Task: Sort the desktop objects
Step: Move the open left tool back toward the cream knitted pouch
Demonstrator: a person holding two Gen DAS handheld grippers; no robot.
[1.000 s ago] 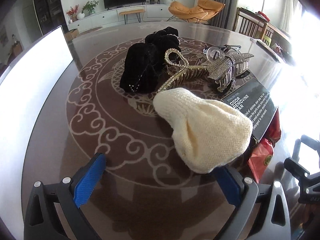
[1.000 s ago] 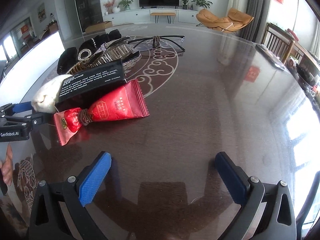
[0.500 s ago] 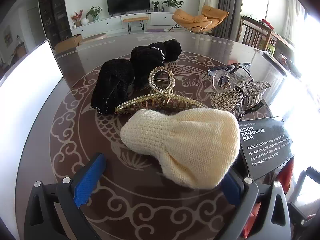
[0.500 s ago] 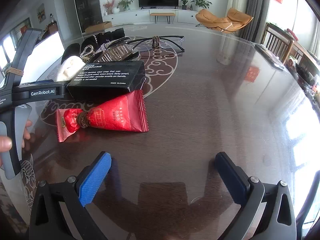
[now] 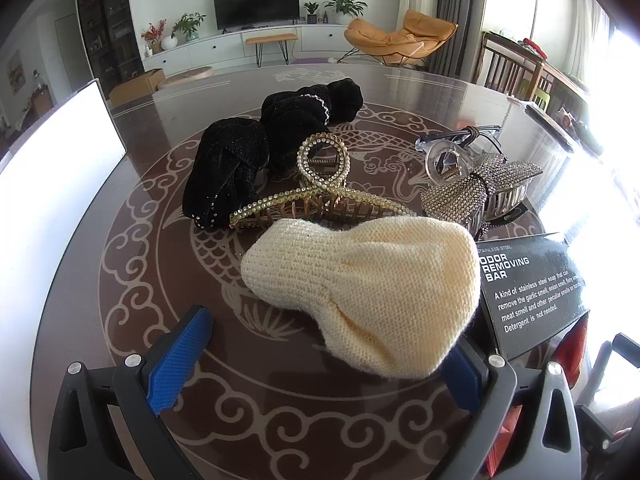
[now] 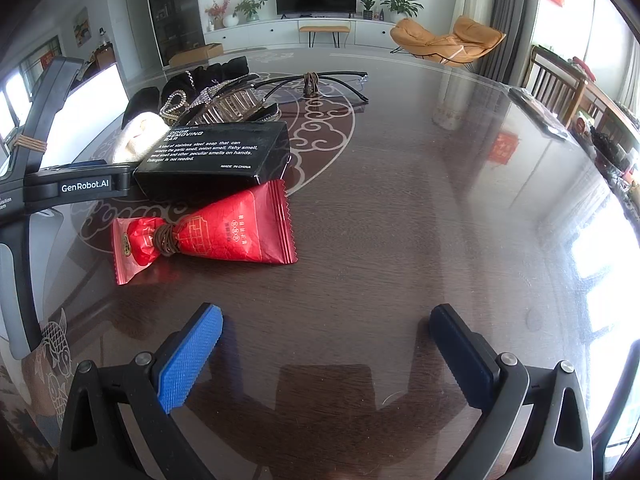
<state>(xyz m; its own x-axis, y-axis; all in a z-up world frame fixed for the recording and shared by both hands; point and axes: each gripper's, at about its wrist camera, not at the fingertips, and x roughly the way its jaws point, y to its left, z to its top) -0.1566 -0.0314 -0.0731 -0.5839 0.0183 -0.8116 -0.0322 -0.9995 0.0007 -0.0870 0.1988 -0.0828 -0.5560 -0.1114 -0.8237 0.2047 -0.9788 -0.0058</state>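
Observation:
In the left wrist view a cream knitted pouch lies on the patterned dark table. Its near end sits between the fingers of my open left gripper, close to the right finger. Behind it lie a gold claw clip, two black velvet scrunchies, and a rhinestone bow clip. A black box is at the right. In the right wrist view my right gripper stands open over bare table. A red packet, the black box and glasses lie ahead to the left.
A bright white panel stands along the table's left edge. The left gripper's body reaches in beside the black box in the right wrist view. A flat dark object lies near the table's far right edge, with chairs beyond.
My left gripper has swung towards the pile and moved closer, so the cream pouch now sits between its fingers. The right gripper has not moved.

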